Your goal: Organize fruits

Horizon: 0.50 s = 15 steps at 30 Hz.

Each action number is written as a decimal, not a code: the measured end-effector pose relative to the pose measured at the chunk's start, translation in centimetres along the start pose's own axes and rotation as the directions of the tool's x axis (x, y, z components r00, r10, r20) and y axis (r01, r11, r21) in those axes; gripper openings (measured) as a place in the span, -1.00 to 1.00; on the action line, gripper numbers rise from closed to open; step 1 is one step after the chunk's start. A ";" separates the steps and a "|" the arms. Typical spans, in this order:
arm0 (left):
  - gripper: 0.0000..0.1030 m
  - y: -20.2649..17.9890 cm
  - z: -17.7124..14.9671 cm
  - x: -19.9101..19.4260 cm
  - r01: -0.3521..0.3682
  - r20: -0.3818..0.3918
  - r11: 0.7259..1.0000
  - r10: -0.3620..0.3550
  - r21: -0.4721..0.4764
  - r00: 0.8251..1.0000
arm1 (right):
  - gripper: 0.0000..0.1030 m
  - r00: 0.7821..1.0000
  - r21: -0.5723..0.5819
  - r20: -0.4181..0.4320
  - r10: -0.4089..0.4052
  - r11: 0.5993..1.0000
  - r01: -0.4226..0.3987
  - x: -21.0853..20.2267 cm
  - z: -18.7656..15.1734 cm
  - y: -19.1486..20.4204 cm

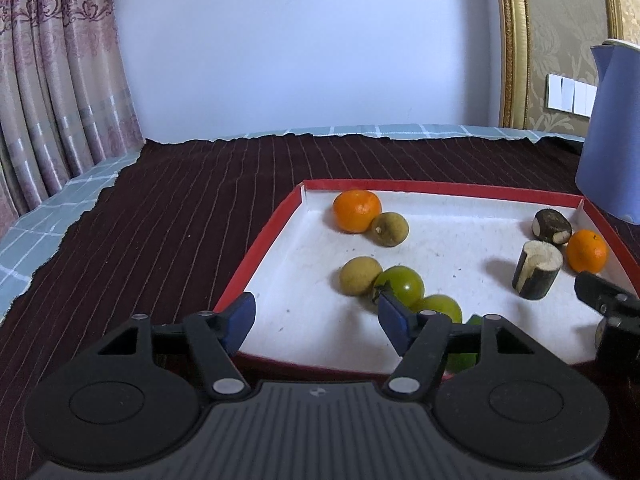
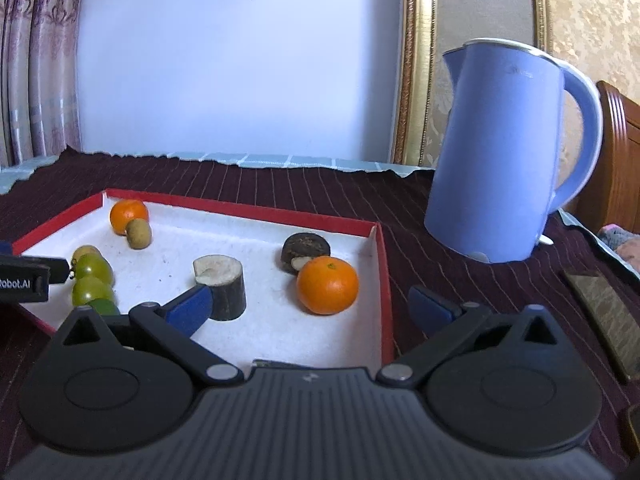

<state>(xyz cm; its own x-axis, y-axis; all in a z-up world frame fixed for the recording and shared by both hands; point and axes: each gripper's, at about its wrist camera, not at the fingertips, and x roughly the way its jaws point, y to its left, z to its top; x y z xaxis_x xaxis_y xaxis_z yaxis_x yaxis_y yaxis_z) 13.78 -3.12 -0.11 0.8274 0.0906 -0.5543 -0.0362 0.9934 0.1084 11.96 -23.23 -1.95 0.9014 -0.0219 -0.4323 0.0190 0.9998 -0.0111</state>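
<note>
A red-rimmed white tray (image 1: 264, 240) (image 2: 382, 264) lies on a dark striped cloth. It holds two oranges (image 1: 357, 211) (image 2: 327, 285), two brownish round fruits (image 1: 361, 276), several green fruits (image 1: 402, 285) (image 2: 94, 270) and two cut cane pieces (image 1: 538, 270) (image 2: 220, 286). My left gripper (image 1: 318, 322) is open over the tray's near left corner with nothing between its pads; its right pad is beside a green fruit. My right gripper (image 2: 312, 312) is open. The near orange lies just ahead between its fingers, untouched, and its left finger is next to the pale cane piece.
A blue kettle (image 2: 508, 152) stands on the cloth right of the tray. A flat dark object (image 2: 604, 320) lies at the far right. Curtains hang at the left, and a white wall is behind. A checked sheet shows past the cloth's edge (image 1: 60, 216).
</note>
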 end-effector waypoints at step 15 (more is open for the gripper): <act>0.46 0.8 -2.6 -3.4 -0.030 0.073 1.000 0.029 0.006 0.997 | 1.00 0.999 0.081 -0.014 0.035 0.996 -0.033 -3.1 -1.3 -0.9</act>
<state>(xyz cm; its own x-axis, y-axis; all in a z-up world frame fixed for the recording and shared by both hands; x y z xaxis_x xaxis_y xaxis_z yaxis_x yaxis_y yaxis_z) 9.45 -2.45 -0.28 0.8646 0.1142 -0.4894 -0.0575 0.9899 0.1294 8.53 -24.04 -1.78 0.8956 0.0126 -0.4447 0.0239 0.9968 0.0765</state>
